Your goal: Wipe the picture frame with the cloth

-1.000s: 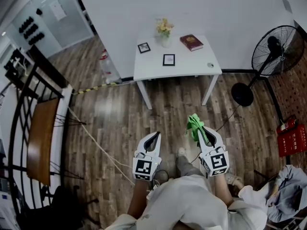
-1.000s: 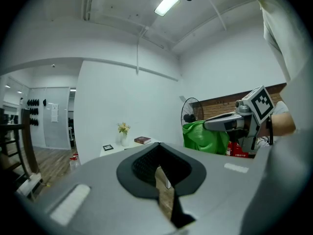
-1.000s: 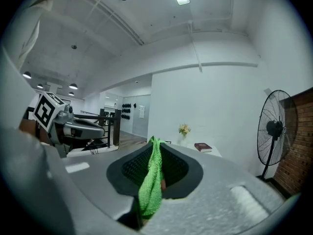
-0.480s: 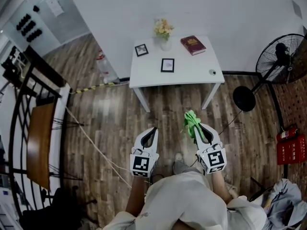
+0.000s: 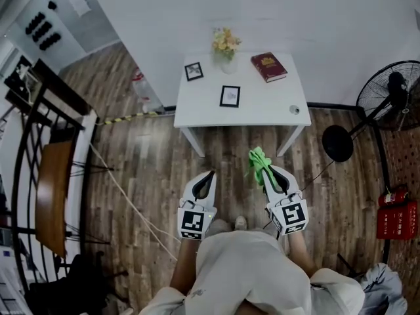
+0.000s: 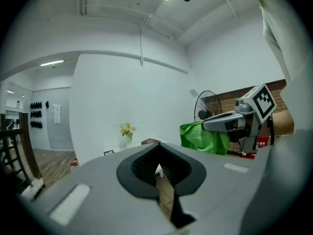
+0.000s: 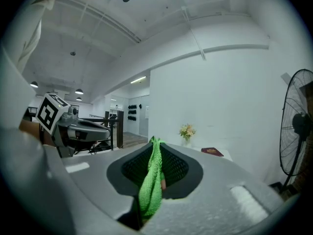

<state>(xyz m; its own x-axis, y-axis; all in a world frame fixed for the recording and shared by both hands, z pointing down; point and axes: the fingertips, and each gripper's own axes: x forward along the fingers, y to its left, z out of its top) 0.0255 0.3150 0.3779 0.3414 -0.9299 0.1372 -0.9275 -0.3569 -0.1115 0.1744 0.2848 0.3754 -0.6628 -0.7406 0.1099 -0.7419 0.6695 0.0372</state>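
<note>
Right gripper [image 5: 265,170] pinches green cloth [image 5: 256,160]; left gripper [image 5: 208,178] jaws pressed together, empty; picture frame [image 5: 230,96] on white table [image 5: 269,105] ahead.

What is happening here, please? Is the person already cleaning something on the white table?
Not yet. A person stands on the wooden floor facing the white table, a gripper in each hand. The right gripper is shut on a green cloth. The left gripper is shut and holds nothing. Both are short of the table. Two picture frames, one near the middle and one at the back left, are on it untouched, with a vase of flowers and a red book.
</note>
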